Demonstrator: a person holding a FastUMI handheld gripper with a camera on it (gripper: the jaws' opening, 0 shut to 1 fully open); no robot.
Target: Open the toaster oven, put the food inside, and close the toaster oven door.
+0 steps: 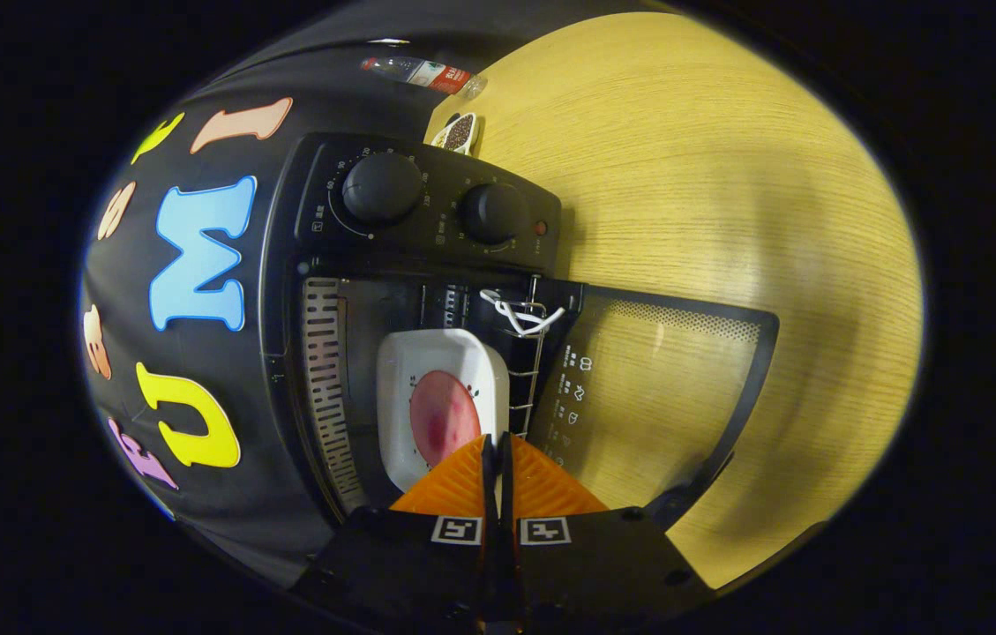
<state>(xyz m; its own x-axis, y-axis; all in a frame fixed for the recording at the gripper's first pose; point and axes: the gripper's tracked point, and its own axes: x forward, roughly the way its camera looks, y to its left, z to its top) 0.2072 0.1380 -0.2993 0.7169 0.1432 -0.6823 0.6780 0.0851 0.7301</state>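
A black toaster oven stands on a pale wood-grain counter with its glass door swung fully open and lying flat out over the counter. The mouth of the oven is unblocked. Inside, a white rectangular dish holding a round pink food piece takes up much of the wire rack. The gripper, fingers nearly closed with only a thin slit between them, sits at the dish's near edge. Beyond the open door the counter lies bare. A small bowl of dark seeds and a clear plastic bottle rest behind the oven.
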